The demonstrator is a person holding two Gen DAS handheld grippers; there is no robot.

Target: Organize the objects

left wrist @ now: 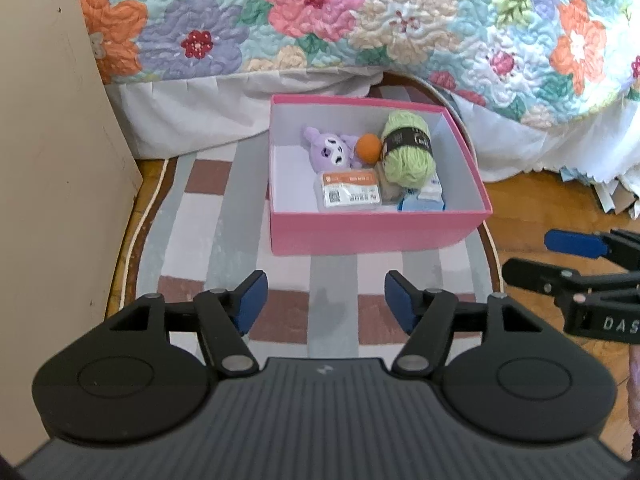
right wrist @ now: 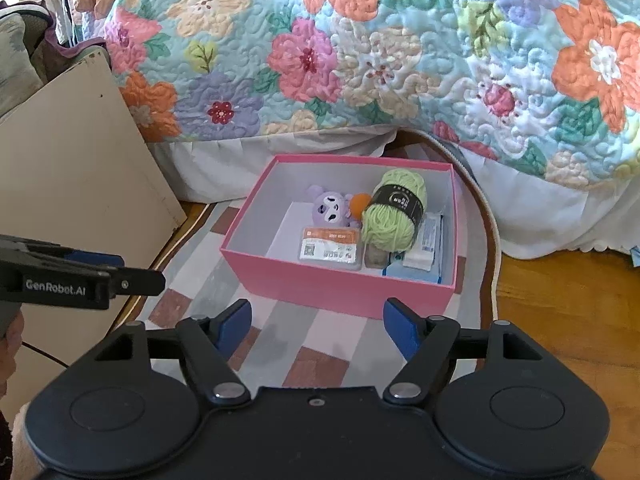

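Note:
A pink box (left wrist: 376, 232) (right wrist: 332, 286) stands open on a striped rug. Inside lie a purple plush toy (left wrist: 330, 152) (right wrist: 330, 208), an orange ball (left wrist: 368, 145) (right wrist: 359, 203), a green yarn skein (left wrist: 408, 146) (right wrist: 394, 210), a clear case with an orange label (left wrist: 348, 192) (right wrist: 329, 249) and blue-white packets (left wrist: 426, 198) (right wrist: 424, 248). My left gripper (left wrist: 325, 300) is open and empty, held above the rug in front of the box. My right gripper (right wrist: 316, 326) is open and empty, also in front of the box. Each shows at the other view's edge.
A bed with a floral quilt (left wrist: 360, 20) (right wrist: 380, 40) and white skirt rises right behind the box. A beige board (left wrist: 52, 160) (right wrist: 80, 168) leans at the left. The striped rug (left wrist: 208, 232) (right wrist: 320, 344) lies on a wooden floor (left wrist: 532, 208) (right wrist: 560, 320).

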